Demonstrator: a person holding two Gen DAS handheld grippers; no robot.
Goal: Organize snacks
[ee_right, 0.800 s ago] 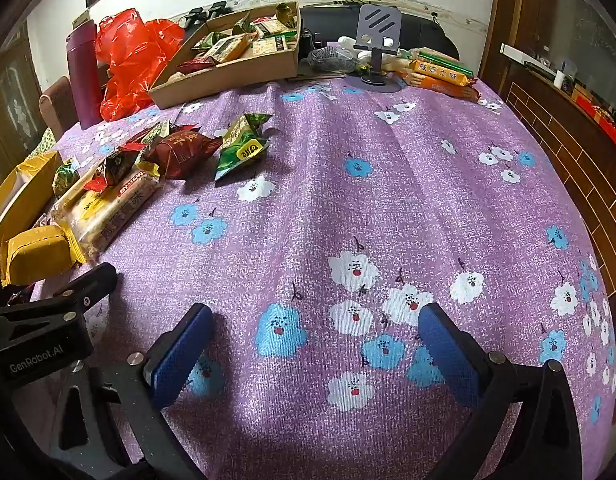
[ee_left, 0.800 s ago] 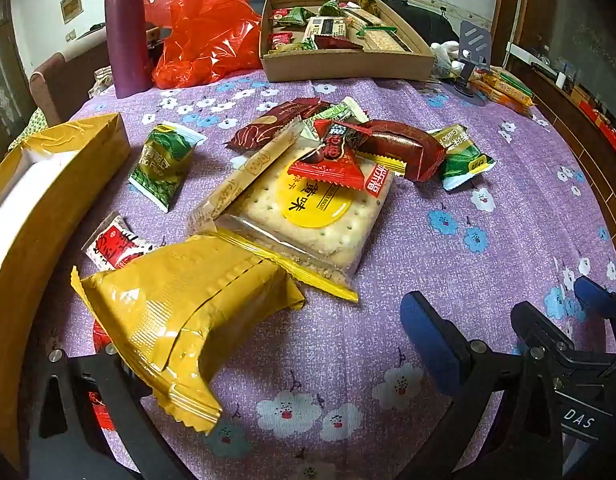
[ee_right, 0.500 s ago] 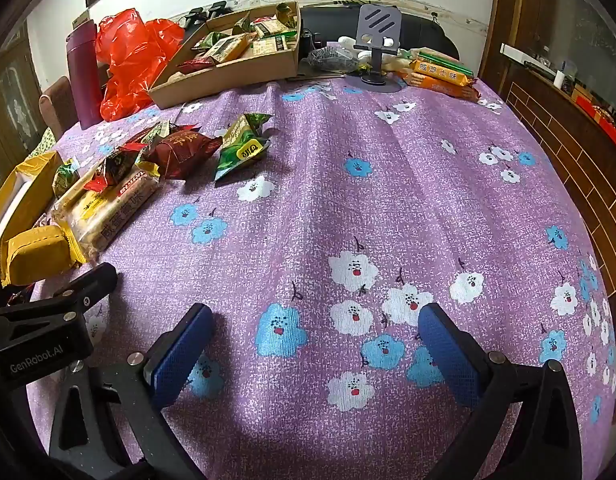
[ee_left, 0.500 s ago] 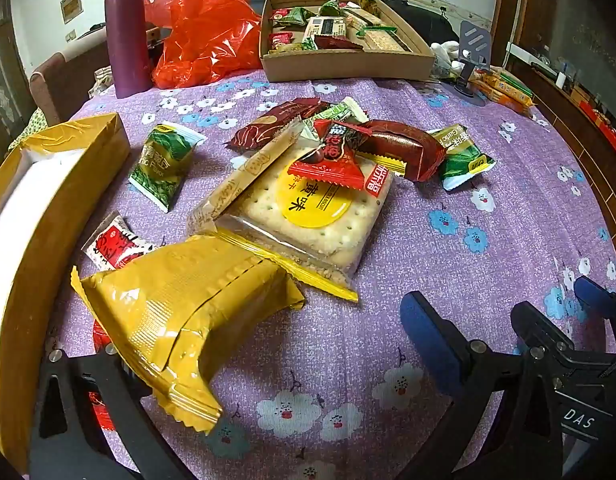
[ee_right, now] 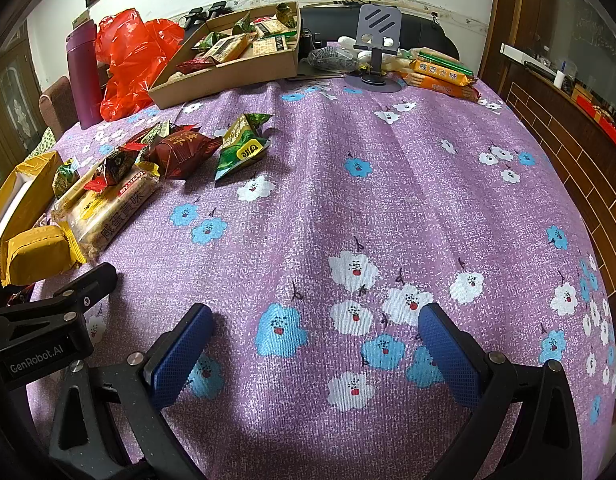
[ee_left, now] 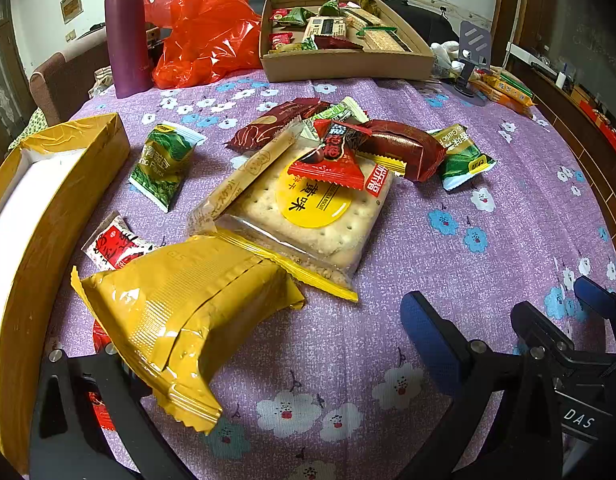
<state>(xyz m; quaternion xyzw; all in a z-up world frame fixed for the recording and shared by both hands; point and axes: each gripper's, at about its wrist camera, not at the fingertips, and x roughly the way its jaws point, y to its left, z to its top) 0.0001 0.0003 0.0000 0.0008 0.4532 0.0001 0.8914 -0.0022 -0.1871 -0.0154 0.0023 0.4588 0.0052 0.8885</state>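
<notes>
Almost nothing has shifted: our left gripper [ee_left: 267, 344] stays wide open around the yellow snack packet [ee_left: 179, 312] lying beside the yellow box [ee_left: 67, 200]; our right gripper [ee_right: 312, 348] waits open, empty. The grasp is still pending.

Both grippers have black plastic frames with silver screw heads and blue, mesh-textured pads [ee_right: 175, 356]. The left gripper [ee_left: 267, 344] body reads "GenRobot.AI" in the right wrist view; the right gripper [ee_right: 312, 356] shows "DAS", probably part of a longer marking.
</notes>
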